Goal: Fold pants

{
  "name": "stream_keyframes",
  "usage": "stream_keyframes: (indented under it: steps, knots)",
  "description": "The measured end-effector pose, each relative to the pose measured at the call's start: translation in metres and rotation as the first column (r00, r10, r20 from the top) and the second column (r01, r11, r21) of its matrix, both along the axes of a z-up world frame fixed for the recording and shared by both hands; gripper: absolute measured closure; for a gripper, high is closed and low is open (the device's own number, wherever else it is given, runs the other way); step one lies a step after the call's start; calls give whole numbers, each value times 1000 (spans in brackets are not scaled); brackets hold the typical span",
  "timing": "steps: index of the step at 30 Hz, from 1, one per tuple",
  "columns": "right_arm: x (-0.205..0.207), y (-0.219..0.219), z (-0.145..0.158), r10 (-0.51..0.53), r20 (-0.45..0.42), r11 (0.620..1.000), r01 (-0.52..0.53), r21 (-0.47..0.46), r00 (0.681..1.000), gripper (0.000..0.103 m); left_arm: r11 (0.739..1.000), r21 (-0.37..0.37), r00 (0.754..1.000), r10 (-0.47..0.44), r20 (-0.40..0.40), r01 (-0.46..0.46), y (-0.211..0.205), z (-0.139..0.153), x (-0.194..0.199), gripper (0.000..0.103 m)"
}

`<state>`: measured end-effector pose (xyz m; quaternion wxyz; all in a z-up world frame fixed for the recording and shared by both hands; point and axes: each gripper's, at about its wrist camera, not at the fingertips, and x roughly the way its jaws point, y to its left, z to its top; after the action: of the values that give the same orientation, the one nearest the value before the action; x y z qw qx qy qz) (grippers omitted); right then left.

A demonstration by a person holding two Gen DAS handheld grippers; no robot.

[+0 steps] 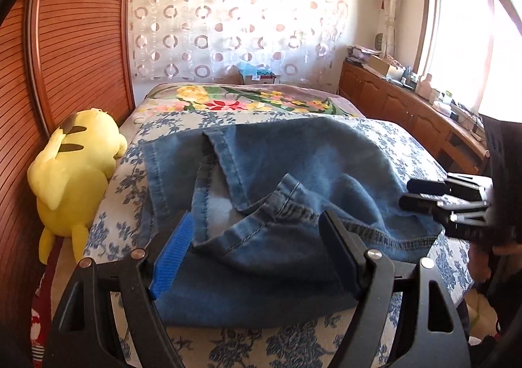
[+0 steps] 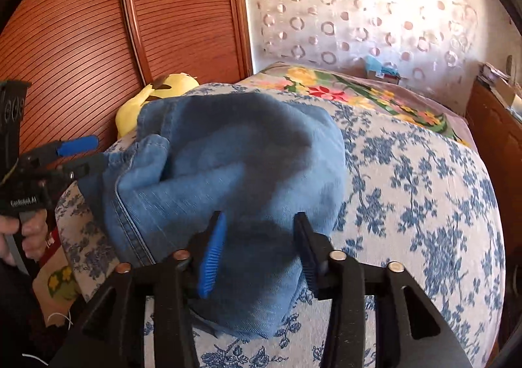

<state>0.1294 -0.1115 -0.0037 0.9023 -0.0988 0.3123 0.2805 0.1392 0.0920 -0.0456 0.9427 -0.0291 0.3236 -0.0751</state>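
Note:
Blue denim pants (image 1: pixel 293 155) lie bunched and partly folded on the bed, one hemmed leg end turned over the top. My left gripper (image 1: pixel 257 221) stands wide open over the near edge of the pile, with a denim fold between its fingers and the blue pad (image 1: pixel 171 257) clear of the cloth. In the right wrist view the pants (image 2: pixel 235 152) form a rounded heap. My right gripper (image 2: pixel 260 217) is open astride its near end, its pads not pressing on the fabric. Each gripper also shows from the side: the right gripper (image 1: pixel 406 192) and the left gripper (image 2: pixel 99 151).
The bed has a blue-flowered cover (image 2: pixel 424 204) and a bright floral blanket (image 1: pixel 248 100) at its far end. A yellow plush toy (image 1: pixel 71 172) lies at the left edge against the wooden wardrobe (image 1: pixel 71 41). A cluttered wooden cabinet (image 1: pixel 407 100) runs along the right under the window.

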Motion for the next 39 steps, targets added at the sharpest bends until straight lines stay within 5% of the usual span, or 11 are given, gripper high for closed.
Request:
stream_keyframes:
  steps: [9,13,17,23,33,39]
  knots:
    - [-10,9,-19,-29,0,1000,29,2,1000,31,999,4,997,-45,-58,45,-9,-2,31,23]
    - [-3,10,-28,-38,-5,999,38,5,999,28,996,-24,991,-86,-100,84,-14,-9,42,26]
    - [5,10,-34,-39,3,999,39,2,999,28,992,-53,980,-125,-153,118,-19,-17,43,55]
    - [8,-1,-40,-44,-11,998,45,44,999,27,985,-24,976,-173,-129,171,-24,-14,19,95]
    - [4,-15,-37,-57,16,994,55,99,998,27,990,-55,990,-135,-43,132,5,7,-36,98]
    - [5,-28,-36,-63,1,987,62,149,998,27,994,-52,994,-95,-56,92,23,-1,-56,98]
